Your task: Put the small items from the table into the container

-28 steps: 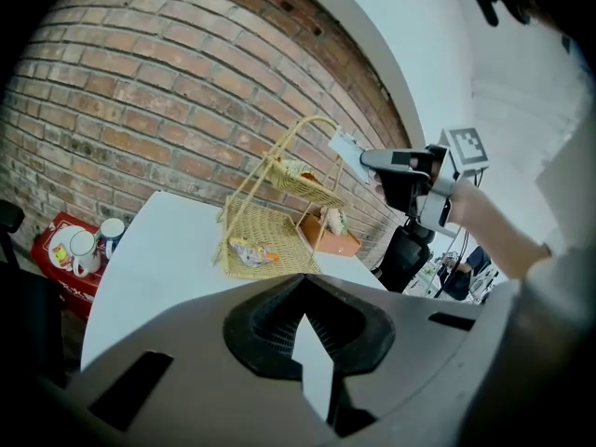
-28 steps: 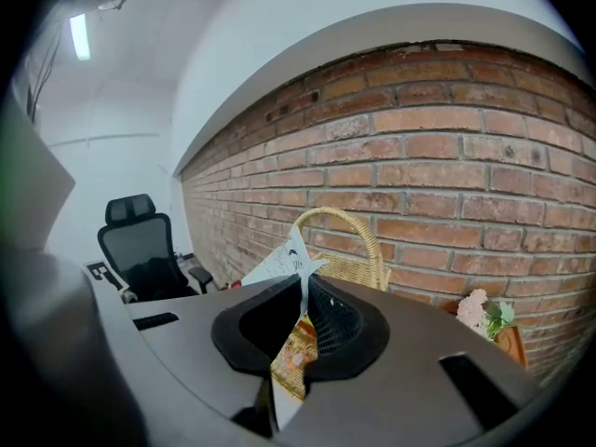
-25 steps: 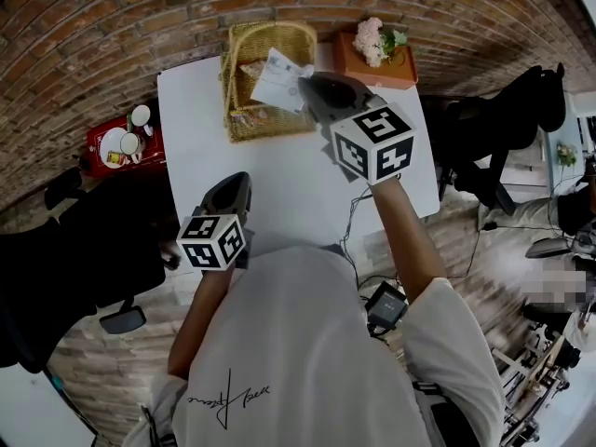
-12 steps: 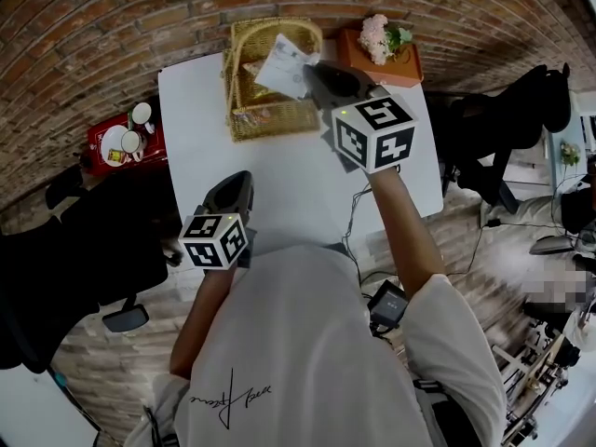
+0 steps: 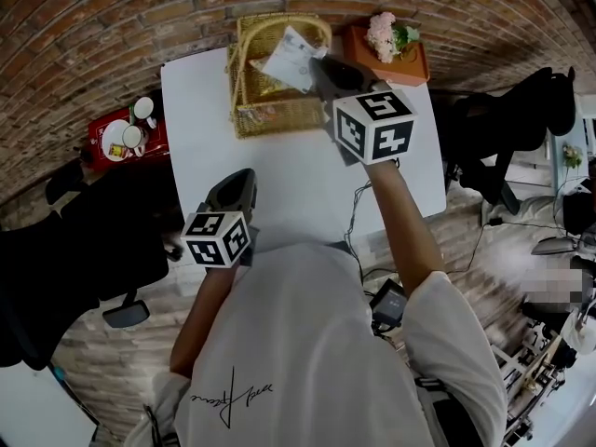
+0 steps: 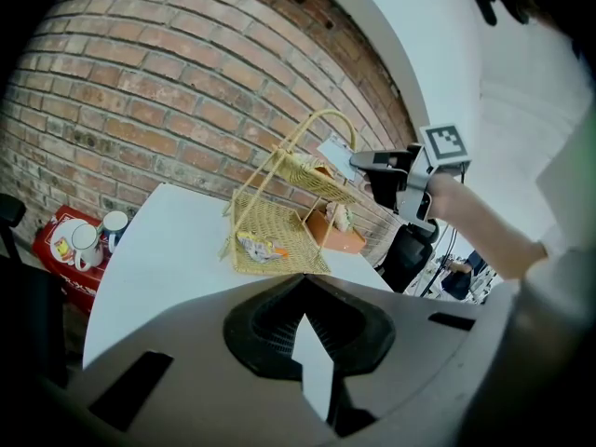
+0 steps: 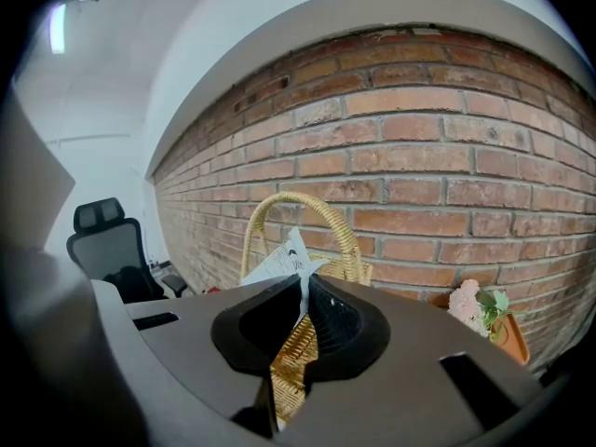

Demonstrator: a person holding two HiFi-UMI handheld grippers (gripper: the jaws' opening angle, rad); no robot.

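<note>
L gripper (image 5: pixel 239 178), near-left over white table (image 5: pixel 298 189): jaws were clenched, empty. R gripper (image 5: pixel 318 65), farther: gripped white paper packet (image 5: pixel 289 59), held above wicker basket (image 5: pixel 270 115) at table's far edge. Right of basket stood orange flower planter (image 5: pixel 393 54).
</note>
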